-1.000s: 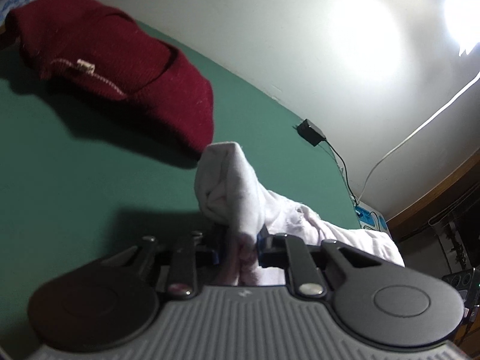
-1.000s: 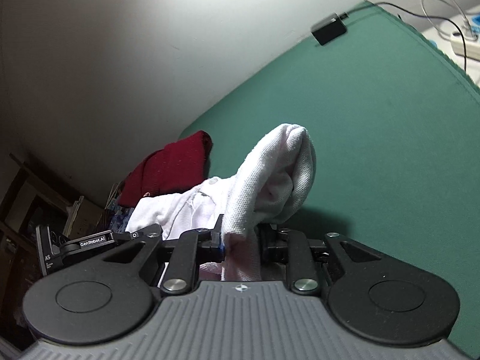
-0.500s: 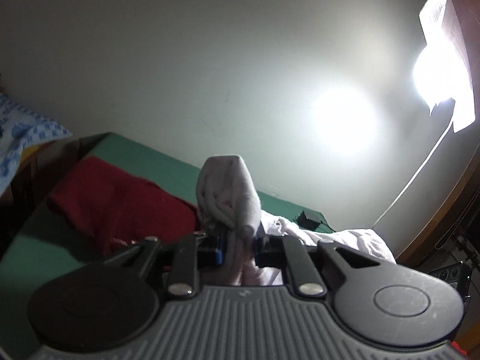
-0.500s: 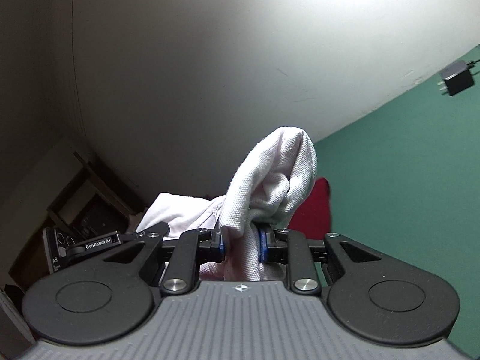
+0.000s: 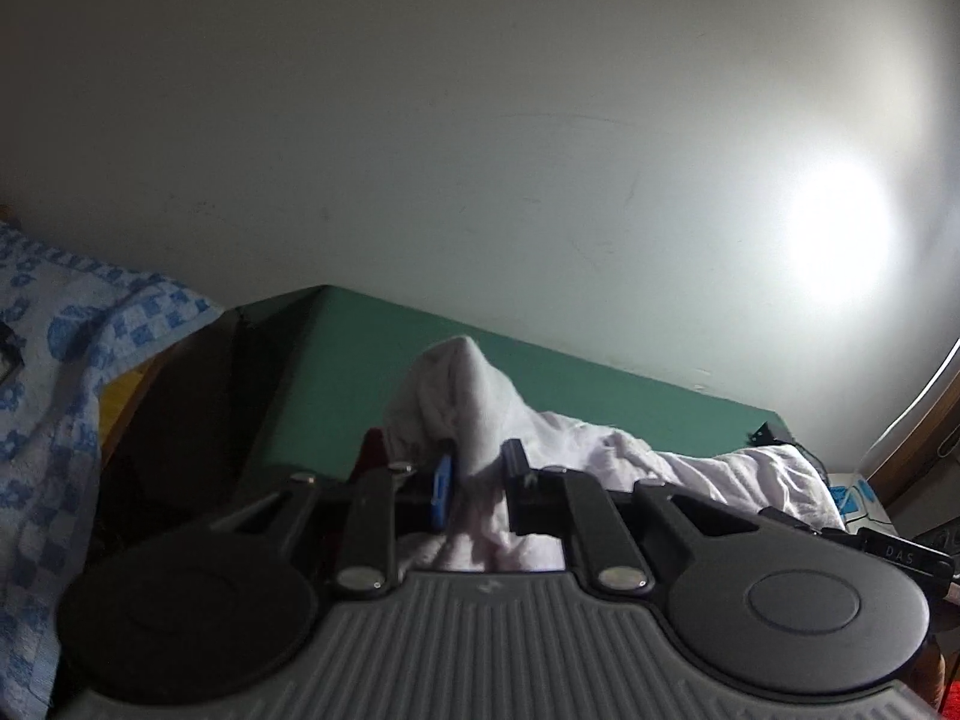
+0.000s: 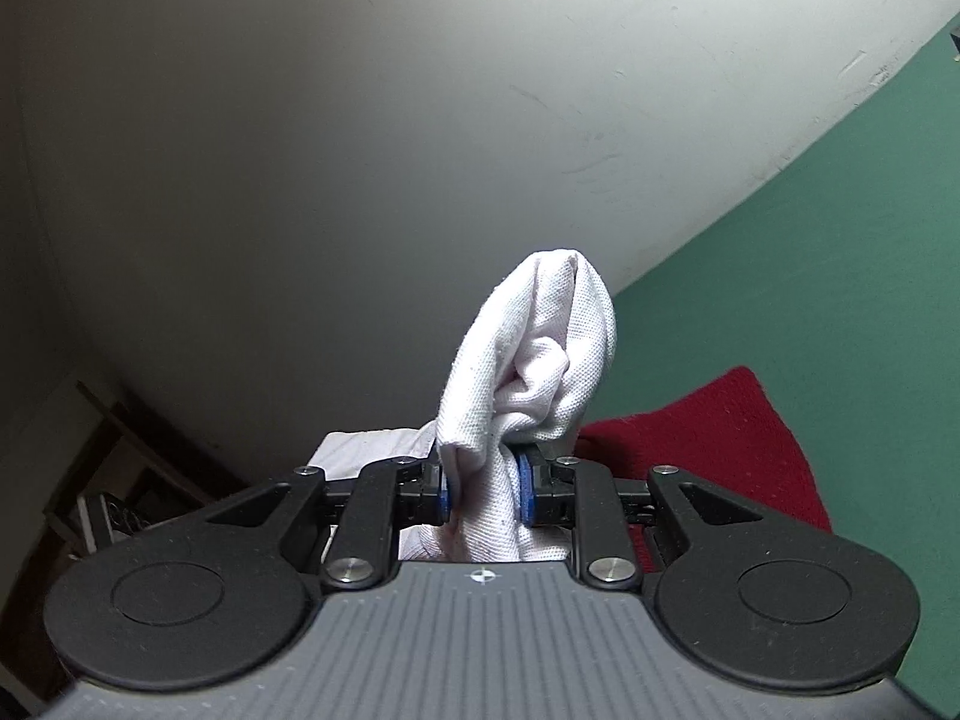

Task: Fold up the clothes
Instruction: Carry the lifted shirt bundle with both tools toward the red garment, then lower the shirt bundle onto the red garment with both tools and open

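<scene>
A pale pink-white garment (image 5: pixel 468 396) bunches up between the blue pads of my left gripper (image 5: pixel 477 489), which is shut on it. The rest of the cloth trails off to the right (image 5: pixel 708 462) over the green table (image 5: pixel 384 360). In the right wrist view my right gripper (image 6: pixel 483 489) is shut on another fold of the same garment (image 6: pixel 540 354), which stands up above the fingers. A dark red knitted garment (image 6: pixel 720 438) lies on the green table (image 6: pixel 840 276) just behind and to the right of that gripper.
A blue-and-white checked cloth (image 5: pixel 54 372) hangs at the left edge of the left wrist view, beside the table's dark side. A plain pale wall fills the background of both views. Dark wooden furniture (image 6: pixel 102 468) stands low at the left of the right wrist view.
Both grippers have swung sideways with the white garment still held. The left view has left the red garment and now faces the table's end and the checked cloth; the right view now shows more wall.
</scene>
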Demonstrator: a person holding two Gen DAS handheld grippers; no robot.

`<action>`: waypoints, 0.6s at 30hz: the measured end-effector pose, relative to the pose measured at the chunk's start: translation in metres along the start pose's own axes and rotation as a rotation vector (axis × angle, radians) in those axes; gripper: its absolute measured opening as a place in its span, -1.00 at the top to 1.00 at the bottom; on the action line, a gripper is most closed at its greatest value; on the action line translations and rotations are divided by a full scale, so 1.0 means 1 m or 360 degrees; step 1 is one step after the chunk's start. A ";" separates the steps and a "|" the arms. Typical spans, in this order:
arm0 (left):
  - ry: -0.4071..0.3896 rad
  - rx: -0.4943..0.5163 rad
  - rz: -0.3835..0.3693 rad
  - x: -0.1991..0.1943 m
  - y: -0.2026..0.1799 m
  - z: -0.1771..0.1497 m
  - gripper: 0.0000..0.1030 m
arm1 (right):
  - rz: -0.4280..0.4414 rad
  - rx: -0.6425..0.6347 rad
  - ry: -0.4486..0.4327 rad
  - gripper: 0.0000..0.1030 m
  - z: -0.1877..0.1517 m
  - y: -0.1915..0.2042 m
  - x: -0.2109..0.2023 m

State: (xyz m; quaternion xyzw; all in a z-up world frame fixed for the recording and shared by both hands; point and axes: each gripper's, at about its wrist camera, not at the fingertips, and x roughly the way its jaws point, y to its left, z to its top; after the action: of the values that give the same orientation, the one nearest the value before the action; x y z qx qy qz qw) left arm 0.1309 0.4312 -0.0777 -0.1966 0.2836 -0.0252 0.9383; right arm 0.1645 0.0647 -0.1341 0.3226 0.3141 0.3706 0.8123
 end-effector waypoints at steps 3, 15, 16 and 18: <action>0.0051 -0.0074 -0.0015 0.007 0.020 -0.004 0.78 | -0.0130 0.0001 -0.0026 0.56 -0.007 -0.012 0.002; -0.0200 0.0146 0.0230 -0.051 0.033 -0.022 0.43 | -0.0554 -0.0417 -0.0241 0.33 0.011 0.026 -0.030; -0.0272 0.0214 0.0238 -0.057 0.024 -0.019 0.43 | -0.0551 -0.0518 -0.0234 0.34 0.009 0.038 -0.027; -0.0342 0.0319 0.0185 -0.059 0.000 -0.011 0.42 | -0.0573 -0.0666 -0.0159 0.35 0.001 0.058 -0.007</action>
State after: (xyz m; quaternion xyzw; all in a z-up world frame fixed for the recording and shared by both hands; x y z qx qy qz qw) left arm 0.0755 0.4367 -0.0554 -0.0866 0.1884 0.0221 0.9780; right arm 0.1388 0.0883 -0.0878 0.1046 0.2426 0.2609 0.9285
